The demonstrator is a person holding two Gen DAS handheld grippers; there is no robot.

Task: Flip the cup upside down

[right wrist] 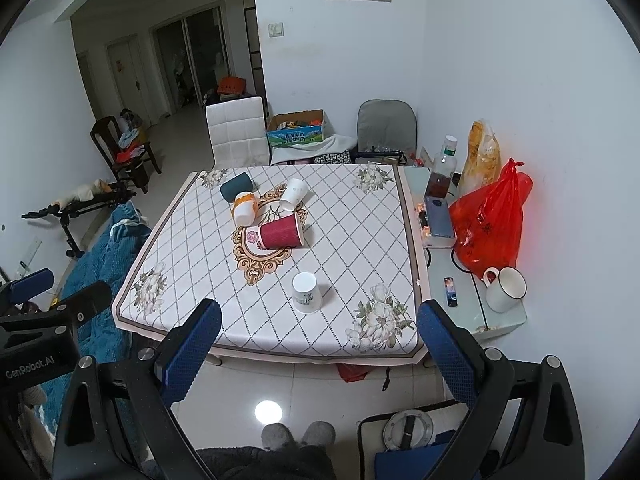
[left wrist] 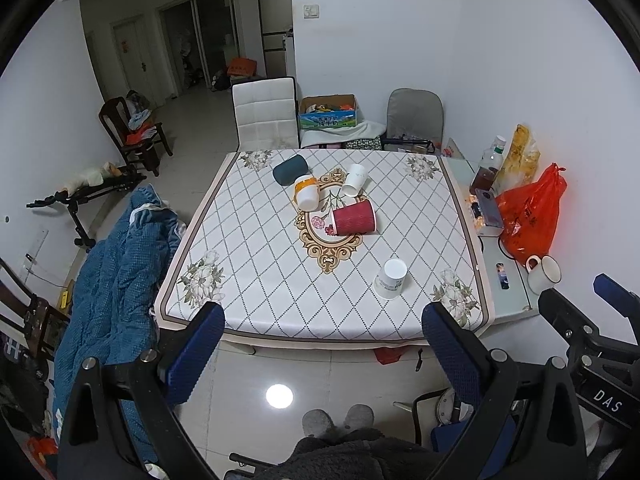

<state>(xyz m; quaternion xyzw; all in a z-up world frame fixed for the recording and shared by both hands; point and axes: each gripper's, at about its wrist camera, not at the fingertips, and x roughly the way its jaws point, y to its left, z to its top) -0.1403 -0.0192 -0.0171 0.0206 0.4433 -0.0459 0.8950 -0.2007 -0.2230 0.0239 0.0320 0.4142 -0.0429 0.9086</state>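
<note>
Several cups are on the patterned tablecloth (left wrist: 256, 280). A red ribbed paper cup (left wrist: 355, 218) (right wrist: 281, 232) lies on its side at the centre. A white cup with an orange band (left wrist: 306, 193) (right wrist: 245, 207), a white paper cup (left wrist: 354, 180) (right wrist: 294, 195) and a dark teal cup (left wrist: 291, 171) (right wrist: 237, 187) lie on their sides behind it. A white paper cup (left wrist: 391, 279) (right wrist: 306, 293) stands upside down near the front. My left gripper (left wrist: 322, 354) and right gripper (right wrist: 318, 350) are open and empty, held before the table's near edge.
A side table (right wrist: 500, 324) at the right holds a white mug (right wrist: 505, 289), a red plastic bag (right wrist: 490, 224), a bottle (right wrist: 440, 172) and a phone (right wrist: 439, 222). A blue quilt (left wrist: 116, 280) lies left of the table. A white chair (left wrist: 266, 114) stands behind it.
</note>
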